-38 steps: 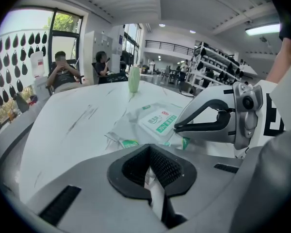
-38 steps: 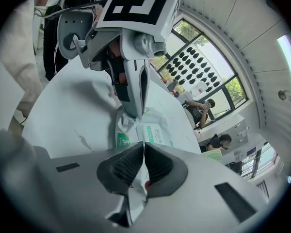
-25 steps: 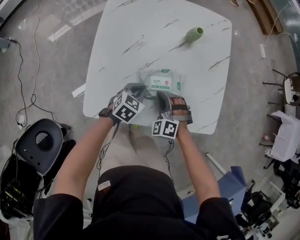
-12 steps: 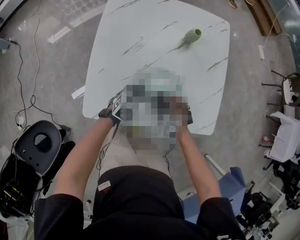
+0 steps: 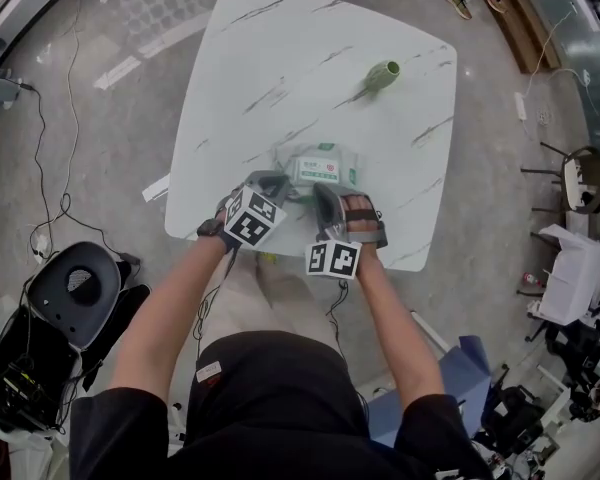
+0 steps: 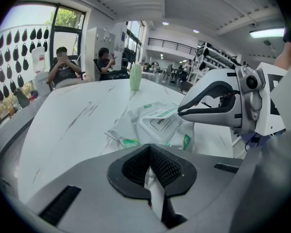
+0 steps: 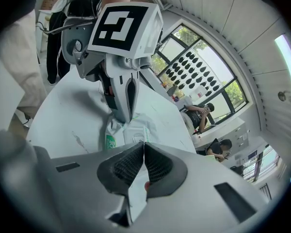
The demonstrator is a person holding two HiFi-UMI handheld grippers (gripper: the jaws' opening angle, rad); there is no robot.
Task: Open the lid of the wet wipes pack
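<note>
The white and green wet wipes pack (image 5: 325, 165) lies near the front edge of the marble table (image 5: 280, 48), its lid flat with an OPEN label (image 6: 160, 124). My left gripper (image 5: 278, 181) is shut on the crinkled film at the pack's left edge (image 6: 131, 142). In the right gripper view its fingers (image 7: 125, 106) come down onto that edge. My right gripper (image 5: 321, 194) is shut, its tips (image 6: 180, 112) at the lid's right edge. Whether anything is pinched there I cannot tell. The lid (image 7: 136, 132) sits just beyond the right jaws.
A green vase (image 5: 383, 74) stands at the table's far right. A black stool (image 5: 80, 288) and cables lie on the floor at the left. Chairs and clutter stand at the right. Seated people (image 6: 63, 64) are beyond the table.
</note>
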